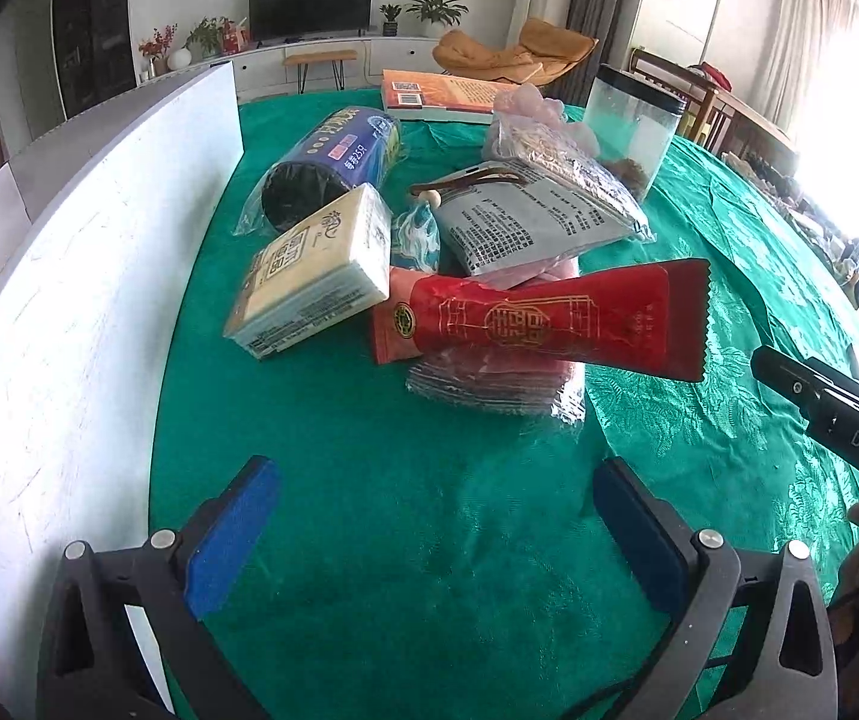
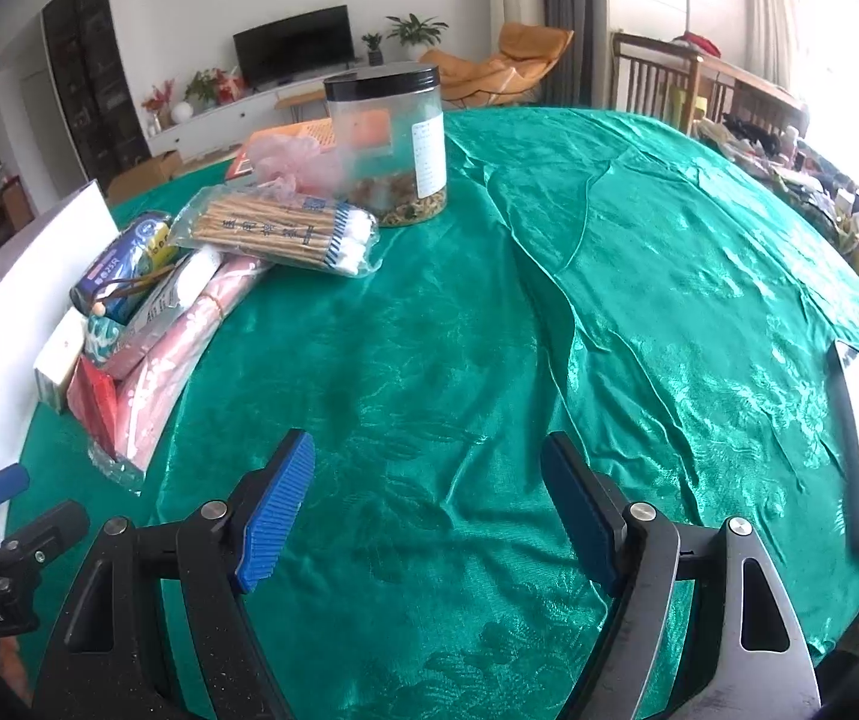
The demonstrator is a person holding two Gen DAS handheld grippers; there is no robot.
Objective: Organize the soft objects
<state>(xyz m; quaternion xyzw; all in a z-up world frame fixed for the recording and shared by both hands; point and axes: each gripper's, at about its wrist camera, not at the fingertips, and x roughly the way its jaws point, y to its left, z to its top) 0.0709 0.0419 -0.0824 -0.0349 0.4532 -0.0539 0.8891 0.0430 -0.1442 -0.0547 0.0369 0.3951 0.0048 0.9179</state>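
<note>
Standing along the left edge, a white flat board (image 1: 87, 276) borders the shiny green tablecloth (image 1: 405, 516). Beside it, a pile: dark plastic-wrapped roll (image 1: 333, 168), cream wrapped tissue pack (image 1: 315, 276), grey printed pouch (image 1: 525, 222), red foil sachet (image 1: 549, 318) atop pink packets. Behind, a clear black-lidded jar (image 2: 390, 144). Left gripper (image 1: 435, 516) gapes empty; right gripper (image 2: 429, 510) likewise, both short of the pile.
</note>
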